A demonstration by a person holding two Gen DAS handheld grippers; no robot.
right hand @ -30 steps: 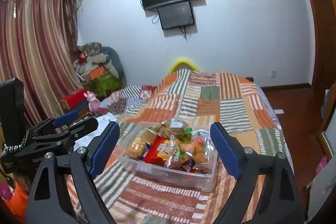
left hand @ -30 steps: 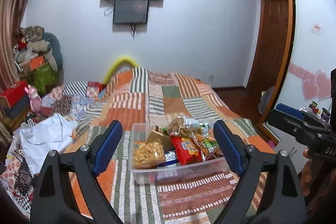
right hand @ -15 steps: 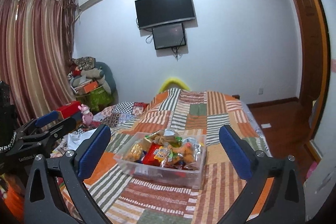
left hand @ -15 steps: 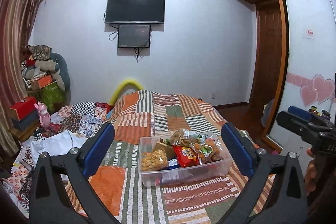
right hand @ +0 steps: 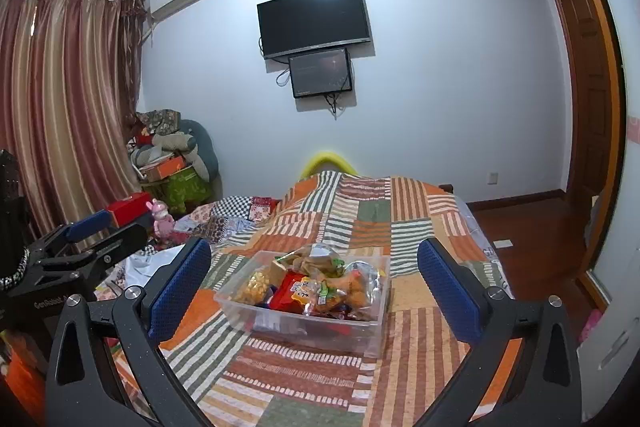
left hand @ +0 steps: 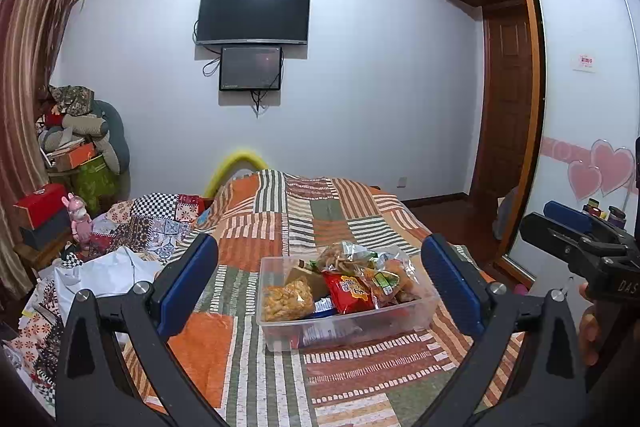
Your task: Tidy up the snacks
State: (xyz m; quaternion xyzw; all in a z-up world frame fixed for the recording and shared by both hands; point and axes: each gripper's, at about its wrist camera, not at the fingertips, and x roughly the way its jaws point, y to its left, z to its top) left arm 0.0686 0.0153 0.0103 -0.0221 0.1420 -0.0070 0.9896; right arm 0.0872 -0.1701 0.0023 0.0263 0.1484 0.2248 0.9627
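Observation:
A clear plastic bin (left hand: 416,311) (right hand: 244,311) full of snack bags sits on a striped patchwork bed. It holds a red packet (left hand: 350,293) (right hand: 290,291), a yellow puffed-snack bag (left hand: 288,301) (right hand: 256,285) and several clear bags. My left gripper (left hand: 320,287) is open and empty, held back from the bin. My right gripper (right hand: 314,285) is open and empty, also short of the bin. Each gripper shows at the edge of the other's view: the right one (left hand: 576,239), the left one (right hand: 88,239).
The patchwork quilt (left hand: 320,219) covers the bed. A white cloth (left hand: 104,271) and checked fabrics lie at its left. Boxes, a pink toy (left hand: 80,219) and piled cushions stand by the curtain. A wardrobe with mirror door (left hand: 584,107) is at right.
Both grippers have pulled back and tilted up from the bin, so it looks smaller and more of the wall and ceiling shows. Both stay open.

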